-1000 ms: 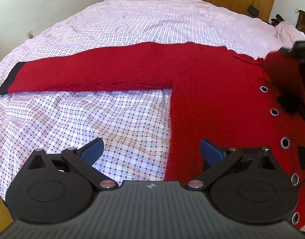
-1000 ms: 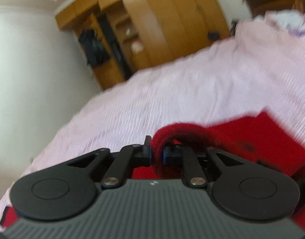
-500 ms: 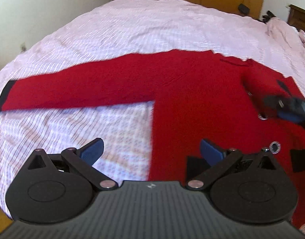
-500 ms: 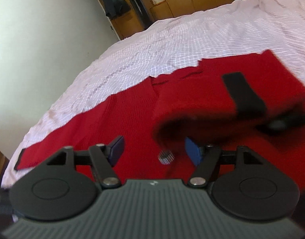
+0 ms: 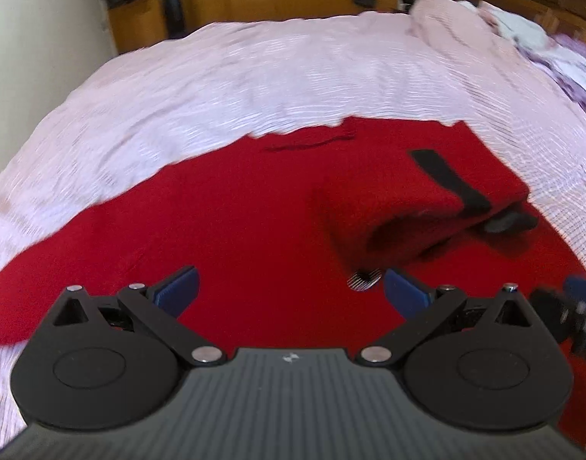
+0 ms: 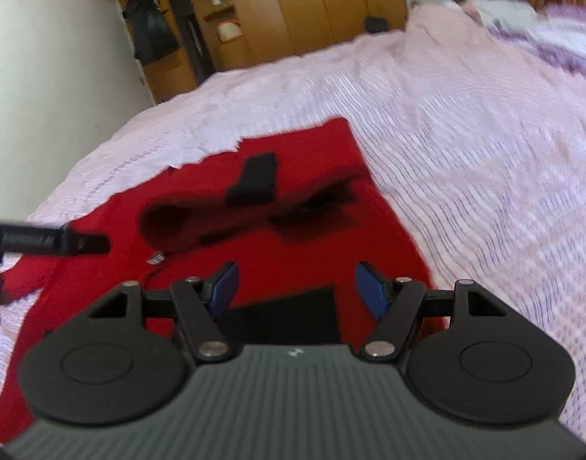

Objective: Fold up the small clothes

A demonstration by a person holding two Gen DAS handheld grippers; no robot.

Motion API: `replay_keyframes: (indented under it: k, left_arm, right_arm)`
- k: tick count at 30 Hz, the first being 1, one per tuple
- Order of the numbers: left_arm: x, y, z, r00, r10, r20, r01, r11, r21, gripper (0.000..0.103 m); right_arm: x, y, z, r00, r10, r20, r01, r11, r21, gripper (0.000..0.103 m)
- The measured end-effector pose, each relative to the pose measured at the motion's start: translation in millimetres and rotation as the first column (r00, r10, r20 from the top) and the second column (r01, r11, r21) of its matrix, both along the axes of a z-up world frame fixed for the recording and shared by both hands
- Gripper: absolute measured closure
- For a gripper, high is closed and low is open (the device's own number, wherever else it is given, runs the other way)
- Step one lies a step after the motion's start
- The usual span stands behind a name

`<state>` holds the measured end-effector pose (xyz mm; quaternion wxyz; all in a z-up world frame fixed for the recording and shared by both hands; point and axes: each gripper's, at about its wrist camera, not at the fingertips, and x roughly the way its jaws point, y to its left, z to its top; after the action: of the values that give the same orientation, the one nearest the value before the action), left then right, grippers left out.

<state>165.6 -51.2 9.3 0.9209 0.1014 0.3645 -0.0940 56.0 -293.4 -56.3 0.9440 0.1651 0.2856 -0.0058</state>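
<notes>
A red knit cardigan (image 5: 235, 222) with black trim lies on the bed. Its right sleeve (image 5: 415, 207), with a black cuff band (image 5: 450, 180), lies folded over the body. The cardigan also shows in the right wrist view (image 6: 293, 253), with the folded sleeve (image 6: 216, 214) and a black patch (image 6: 285, 318) close to my fingers. My left gripper (image 5: 289, 287) is open and empty just above the red body. My right gripper (image 6: 294, 287) is open and empty above the cardigan's right side. A round button (image 5: 363, 280) shows near the left gripper's right finger.
The bed (image 5: 254, 76) has a pink checked cover. Wooden wardrobes (image 6: 293, 11) stand behind it, a white wall (image 6: 43, 57) at the left. Rumpled bedding (image 5: 542, 46) lies at the far right. The left gripper's finger (image 6: 47, 243) reaches into the right wrist view.
My right gripper has opened and let go of the red sleeve, which now lies folded across the body. Both grippers have swung to the right over the cardigan.
</notes>
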Motion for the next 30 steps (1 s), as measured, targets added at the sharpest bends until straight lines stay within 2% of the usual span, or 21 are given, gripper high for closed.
replay_keyframes:
  k: [3,6,8,11,12,13,15,18,23,26,30]
  left_arm:
    - [13,-32,-6,0.999,-0.031,0.036,0.03,0.999,0.046,0.0]
    - [27,-60,-19,0.995,-0.066,0.08,0.055,0.99,0.129,0.0]
    - [32,-75,-25,0.991,-0.094,0.096,0.078,0.984,0.16,0.003]
    - [36,-91,-32,0.981,-0.146,0.131,0.12,0.974,0.191,0.019]
    - [37,-95,-33,0.977,-0.16,0.145,0.131,0.973,0.192,0.032]
    - [39,-96,-34,0.974,-0.168,0.151,0.139,0.973,0.185,0.049]
    - [41,-93,-31,0.974,-0.167,0.156,0.146,0.979,0.142,0.063]
    - [45,-79,-21,0.977,-0.118,0.18,0.11,0.992,0.055,0.073]
    - [50,-37,-10,0.975,0.065,0.212,-0.06,0.998,-0.03,0.074]
    - [57,-5,-10,0.97,0.173,0.173,-0.159,0.983,-0.094,0.073]
    - [60,28,-17,0.965,0.239,0.107,-0.223,0.965,-0.141,0.071]
  right_arm:
    - [-3,-7,-22,1.0,0.009,0.014,-0.009,0.999,0.047,0.035]
    - [-10,-2,-33,0.997,0.025,0.067,-0.025,1.0,-0.002,0.035]
    - [-13,2,-35,0.996,0.025,0.082,-0.023,0.999,-0.023,0.035]
    - [-12,0,-35,0.996,0.026,0.091,-0.024,1.0,-0.016,0.035]
    - [-14,-1,-36,0.995,0.026,0.095,-0.025,1.0,-0.012,0.035]
    - [-15,-2,-37,0.995,0.028,0.1,-0.027,1.0,-0.01,0.035]
    - [-15,-3,-38,0.994,0.03,0.107,-0.029,1.0,-0.008,0.035]
    - [-17,-2,-38,0.993,0.029,0.113,-0.028,1.0,-0.01,0.035]
    - [-19,-1,-39,0.993,0.029,0.116,-0.028,1.0,-0.011,0.035]
    - [-21,-1,-39,0.993,0.028,0.117,-0.027,1.0,-0.013,0.035]
    - [-21,1,-38,0.993,0.027,0.115,-0.025,0.999,-0.019,0.034]
